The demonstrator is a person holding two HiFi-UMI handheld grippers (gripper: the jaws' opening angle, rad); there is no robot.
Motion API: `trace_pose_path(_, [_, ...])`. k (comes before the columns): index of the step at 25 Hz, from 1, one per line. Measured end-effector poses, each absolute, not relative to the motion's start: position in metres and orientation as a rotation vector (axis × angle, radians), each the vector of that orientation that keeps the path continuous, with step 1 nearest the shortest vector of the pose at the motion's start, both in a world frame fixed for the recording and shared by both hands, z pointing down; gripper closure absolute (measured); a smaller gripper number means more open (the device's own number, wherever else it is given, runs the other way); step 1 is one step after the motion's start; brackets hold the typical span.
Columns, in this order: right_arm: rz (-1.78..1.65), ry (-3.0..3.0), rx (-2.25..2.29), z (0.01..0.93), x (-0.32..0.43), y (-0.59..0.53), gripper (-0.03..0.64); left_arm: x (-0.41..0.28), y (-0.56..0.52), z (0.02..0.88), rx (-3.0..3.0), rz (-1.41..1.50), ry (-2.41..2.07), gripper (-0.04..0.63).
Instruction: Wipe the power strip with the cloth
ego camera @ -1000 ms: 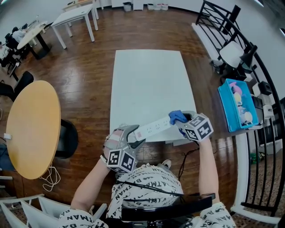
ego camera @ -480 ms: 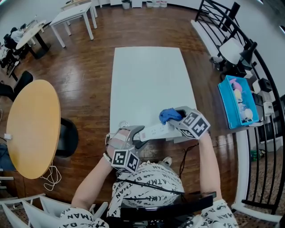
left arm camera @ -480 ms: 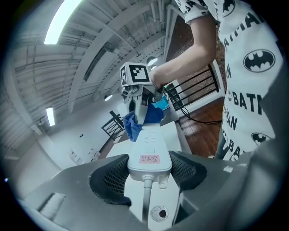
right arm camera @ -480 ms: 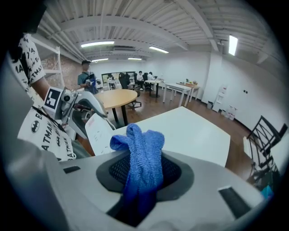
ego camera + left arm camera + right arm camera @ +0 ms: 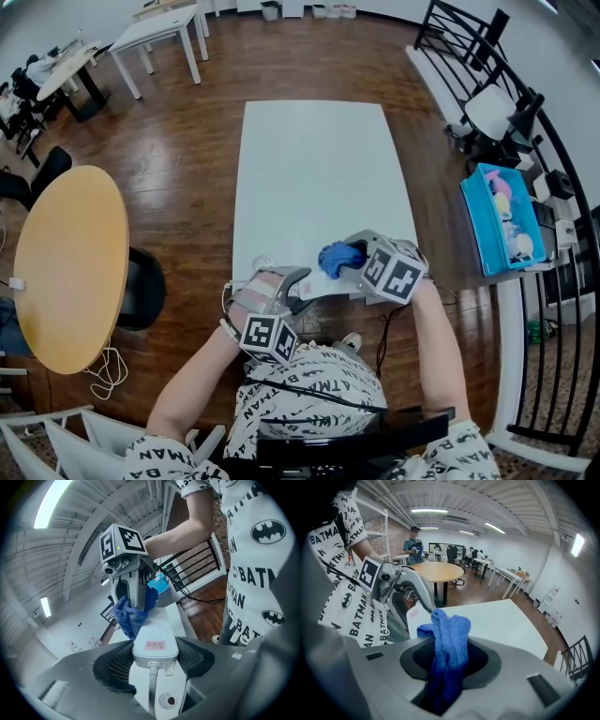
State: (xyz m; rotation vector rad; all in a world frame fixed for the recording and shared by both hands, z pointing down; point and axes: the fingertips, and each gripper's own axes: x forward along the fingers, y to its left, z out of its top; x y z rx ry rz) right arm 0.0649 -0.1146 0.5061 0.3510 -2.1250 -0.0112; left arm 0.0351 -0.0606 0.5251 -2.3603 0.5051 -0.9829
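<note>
The white power strip (image 5: 154, 641), long and slim with a pink label by its cord end, hangs over the table's (image 5: 319, 169) near edge. The left gripper (image 5: 154, 663) clamps that cord end. The right gripper (image 5: 450, 660) pinches the bunched blue cloth (image 5: 449, 634), which touches the strip.

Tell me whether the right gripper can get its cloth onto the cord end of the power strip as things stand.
Probably only partly. The left gripper clamps the power strip at that end, covering both sides; its top face is bare, with the blue cloth in the right gripper close by.
</note>
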Motion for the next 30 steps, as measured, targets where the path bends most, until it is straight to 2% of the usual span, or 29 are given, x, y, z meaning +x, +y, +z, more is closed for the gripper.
trace_pose_path(6, [-0.002,-2.216,0.248,0.497,0.030,-0.101,0.482,0.039,-0.059,0.529,-2.351,-0.987,0.483,0.313])
trace_pose_path(13, [0.027,-2.246,0.236,0.498,0.029,-0.100,0.482,0.038,-0.060,0.529,-2.359,-0.977,0.497,0.313])
trace_pose_path(19, [-0.041,-2.215,0.498,0.493,0.065,-0.130,0.481,0.031,-0.070,0.532,-2.436,-0.978,0.559,0.313])
trace_pose_path(30, [0.174,-2.391,0.767,0.487,0.105,-0.126,0.481,0.004,-0.113,0.549,-2.631,-0.962,0.765,0.313])
